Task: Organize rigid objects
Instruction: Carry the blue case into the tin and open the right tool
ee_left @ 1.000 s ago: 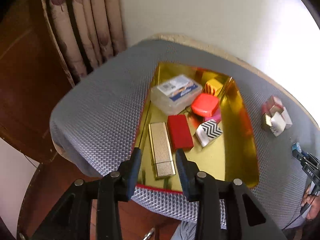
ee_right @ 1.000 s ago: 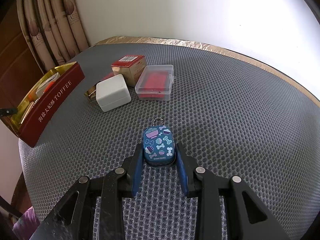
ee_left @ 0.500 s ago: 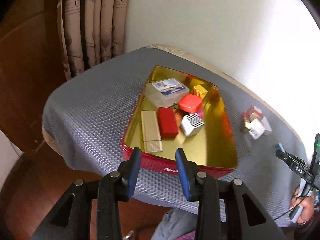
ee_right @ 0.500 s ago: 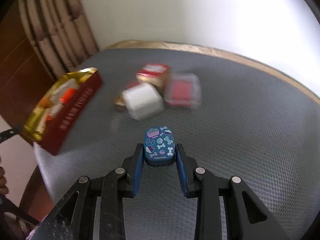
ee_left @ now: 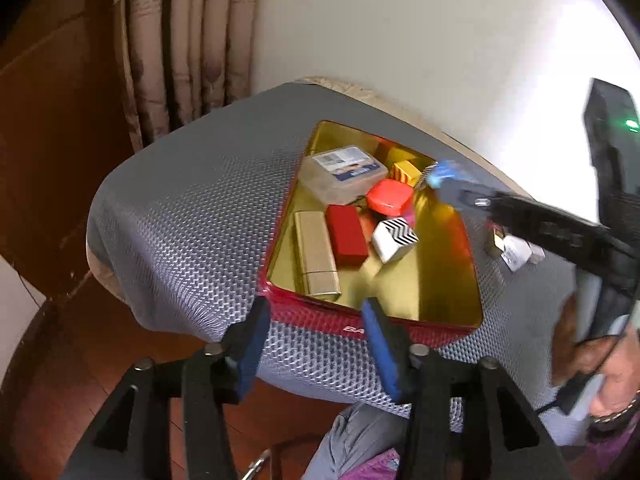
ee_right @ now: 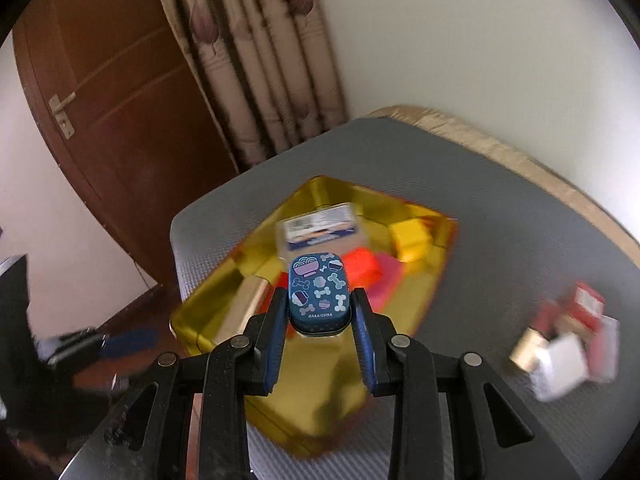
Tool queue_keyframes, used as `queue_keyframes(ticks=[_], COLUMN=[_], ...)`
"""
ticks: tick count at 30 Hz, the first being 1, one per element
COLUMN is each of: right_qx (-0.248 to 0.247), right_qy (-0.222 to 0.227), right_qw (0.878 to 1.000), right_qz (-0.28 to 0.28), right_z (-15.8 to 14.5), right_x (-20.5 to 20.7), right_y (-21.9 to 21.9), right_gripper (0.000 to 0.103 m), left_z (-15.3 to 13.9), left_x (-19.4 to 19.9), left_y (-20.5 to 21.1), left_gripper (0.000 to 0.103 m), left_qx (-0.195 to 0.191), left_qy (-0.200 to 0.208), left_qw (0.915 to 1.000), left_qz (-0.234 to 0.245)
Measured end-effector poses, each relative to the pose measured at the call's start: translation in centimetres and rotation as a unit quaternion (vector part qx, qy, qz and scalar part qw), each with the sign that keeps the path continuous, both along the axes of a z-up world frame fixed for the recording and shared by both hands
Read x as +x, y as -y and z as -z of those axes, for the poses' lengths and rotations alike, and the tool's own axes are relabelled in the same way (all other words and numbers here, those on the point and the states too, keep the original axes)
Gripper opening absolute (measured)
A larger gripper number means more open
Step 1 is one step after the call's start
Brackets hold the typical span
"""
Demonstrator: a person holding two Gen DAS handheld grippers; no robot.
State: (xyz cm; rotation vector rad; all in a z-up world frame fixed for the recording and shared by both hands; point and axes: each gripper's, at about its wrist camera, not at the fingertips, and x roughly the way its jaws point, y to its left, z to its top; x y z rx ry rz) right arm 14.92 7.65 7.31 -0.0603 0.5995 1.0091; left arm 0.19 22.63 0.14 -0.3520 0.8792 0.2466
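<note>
My right gripper (ee_right: 320, 312) is shut on a small blue tin (ee_right: 319, 296) with bone patterns and holds it in the air over the red tin tray with a gold inside (ee_right: 320, 408). In the left wrist view the right gripper (ee_left: 444, 178) reaches over the tray's far right corner. The tray (ee_left: 440, 300) holds a clear plastic box (ee_left: 340, 172), a gold bar (ee_left: 316, 256), a red block (ee_left: 346, 234), an orange case (ee_left: 390, 198), a zigzag cube (ee_left: 394, 238) and a yellow block (ee_left: 406, 172). My left gripper (ee_left: 314, 320) is open and empty, off the tray's near edge.
A small group of boxes, white, gold and red (ee_right: 568, 344), lies on the grey mesh table (ee_right: 500, 220) to the right of the tray. A curtain (ee_right: 256, 60) and a brown door (ee_right: 112, 100) stand behind. The floor lies below the table's near edge.
My right gripper has lifted the blue tin off the table and carried it left, over the tray. My left gripper has drawn back from the tray and stayed open.
</note>
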Motion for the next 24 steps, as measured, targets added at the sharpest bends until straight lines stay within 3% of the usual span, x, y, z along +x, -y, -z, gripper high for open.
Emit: queue_keyframes(ticks=[6,10,13,15,16,20,24], right_qx=[-0.028,-0.037,-0.041,-0.037,-0.028,0.037,0.055], right_qy=[-0.010,-0.010,-0.007,-0.007,-0.008,-0.010,0.020], right_qw=[1.000,0.999,0.999,0.999,1.000,0.999,0.991], right_qz=[-0.008,-0.008,-0.015,-0.014,-0.011,0.018,0.121], right_z=[1.1,1.6,1.7,1.6,1.5,0.1,0.7], right_x=[0.9,1.1,0.9,0.9,0.9,1.1,1.8], right_y=[-5.0,-6.4,-6.8,-6.7,-6.3,-1.9,7.1], right_gripper=[0.029,0.029,0.031,0.040,0.048,0.049,0.055], left_z=[-0.1,0.2,0.0,-0.3,-0.4,-0.4,-0.4], left_x=[0.0,0.4,0.2,-0.2,-0.4,-0.8,-1.2], left_y=[-0.4,-0.2,0.0,-0.1,-0.2,-0.7,-0.9], left_gripper=[0.054,0.054,0.054,0.054,0.054,0.054,0.054], left_qx=[-0.006,0.002,0.010,0.013,0.009,-0.014,-0.050], left_qy=[-0.008,-0.017,-0.002,0.011,0.021,0.041,0.061], left_qw=[0.9999,0.9998,0.9999,0.9998,0.9996,0.9988,0.9966], left_qz=[-0.009,-0.008,-0.004,-0.010,-0.014,-0.023,-0.025])
